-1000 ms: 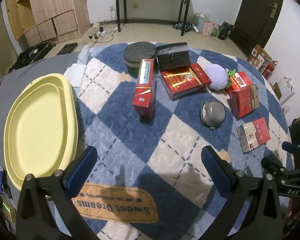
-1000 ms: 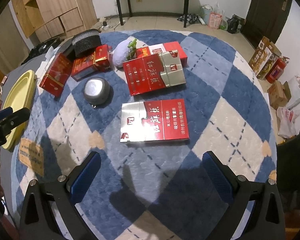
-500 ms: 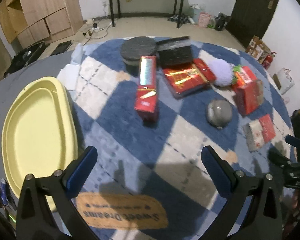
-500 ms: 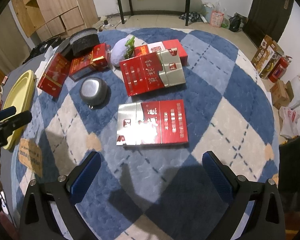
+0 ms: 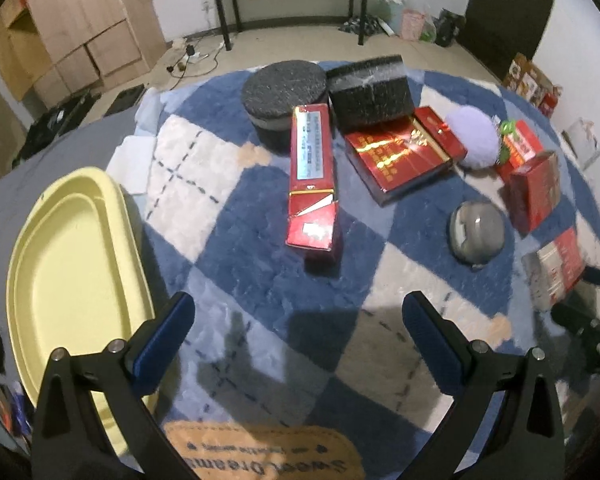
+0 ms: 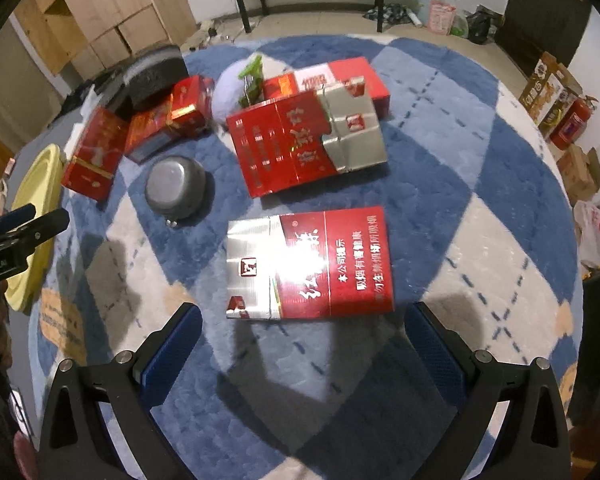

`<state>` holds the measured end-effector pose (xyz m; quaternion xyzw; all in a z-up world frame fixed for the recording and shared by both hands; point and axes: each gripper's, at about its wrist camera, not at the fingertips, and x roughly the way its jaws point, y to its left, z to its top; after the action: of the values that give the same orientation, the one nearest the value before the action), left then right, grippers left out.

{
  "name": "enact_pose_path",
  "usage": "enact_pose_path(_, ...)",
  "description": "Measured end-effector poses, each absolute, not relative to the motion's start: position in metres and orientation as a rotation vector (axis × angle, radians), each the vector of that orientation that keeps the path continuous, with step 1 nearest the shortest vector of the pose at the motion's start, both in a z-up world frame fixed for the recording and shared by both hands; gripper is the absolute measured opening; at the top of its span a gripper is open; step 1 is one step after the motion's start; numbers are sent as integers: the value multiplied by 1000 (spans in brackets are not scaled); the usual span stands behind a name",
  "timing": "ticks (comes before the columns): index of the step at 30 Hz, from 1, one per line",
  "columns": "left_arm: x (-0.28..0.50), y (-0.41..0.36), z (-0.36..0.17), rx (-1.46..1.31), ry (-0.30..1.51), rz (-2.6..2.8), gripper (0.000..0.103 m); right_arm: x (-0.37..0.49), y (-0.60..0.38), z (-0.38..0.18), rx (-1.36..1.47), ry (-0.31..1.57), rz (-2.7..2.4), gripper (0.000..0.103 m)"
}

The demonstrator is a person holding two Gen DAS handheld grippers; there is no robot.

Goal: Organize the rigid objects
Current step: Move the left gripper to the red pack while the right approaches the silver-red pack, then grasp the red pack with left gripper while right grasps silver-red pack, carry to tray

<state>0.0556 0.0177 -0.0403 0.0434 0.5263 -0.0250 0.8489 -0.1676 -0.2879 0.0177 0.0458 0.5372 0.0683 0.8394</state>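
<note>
Several red cartons lie on a blue and white checked rug. In the left wrist view a long red carton (image 5: 312, 176) lies ahead of my open left gripper (image 5: 298, 320), with a flat red box (image 5: 400, 156) and a steel bowl (image 5: 476, 232) to its right. An empty yellow tray (image 5: 72, 268) sits at the left. In the right wrist view a red and silver carton (image 6: 308, 264) lies just in front of my open right gripper (image 6: 302, 328), nothing between the fingers. A larger red carton (image 6: 304, 140) rests behind it and the steel bowl (image 6: 176, 188) to its left.
Two black foam blocks (image 5: 368, 92) and a purple plush ball (image 5: 474, 136) sit at the rug's far side. A brown label patch (image 5: 260, 456) is sewn near the front edge. Cardboard boxes and a fire extinguisher (image 6: 572, 120) stand on the floor at the right.
Both grippers have moved forward and lower over the rug. The long red carton and the red and silver carton now appear closer. Both grippers stay open.
</note>
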Motion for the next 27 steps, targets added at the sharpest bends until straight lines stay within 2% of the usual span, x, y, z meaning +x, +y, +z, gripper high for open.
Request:
enact_pose_path(7, 78, 23, -43, 102, 1085, -47, 102, -152, -284, 4, 67, 1159, 141, 103)
enact_pose_path(9, 84, 27, -43, 81, 1082, -48, 97, -148, -282, 1, 72, 1173, 148, 103)
enact_pose_path(15, 98, 32, -49, 6, 1112, -88, 74, -142, -280, -7, 58, 1195, 148, 103)
enact_pose_path(17, 103, 31, -52, -3, 1125, -96, 55, -139, -278, -10, 45, 1198, 144, 103)
enact_pose_path(18, 107, 30, -54, -16, 1137, -103, 51, -138, -277, -12, 41, 1200, 141, 103)
enact_pose_path(20, 111, 30, -55, -44, 1148, -113, 34, -135, -275, -14, 27, 1198, 131, 103)
enact_pose_path(22, 115, 28, -57, -71, 1164, -117, 24, -134, -273, -15, 19, 1183, 123, 101)
enact_pose_path(24, 117, 23, -57, -61, 1168, -103, 24, -134, -269, -17, -14, 1180, 117, 94)
enact_pose_path(27, 115, 18, -52, -42, 1141, -113, 23, -136, -262, -16, -63, 1155, 141, 89)
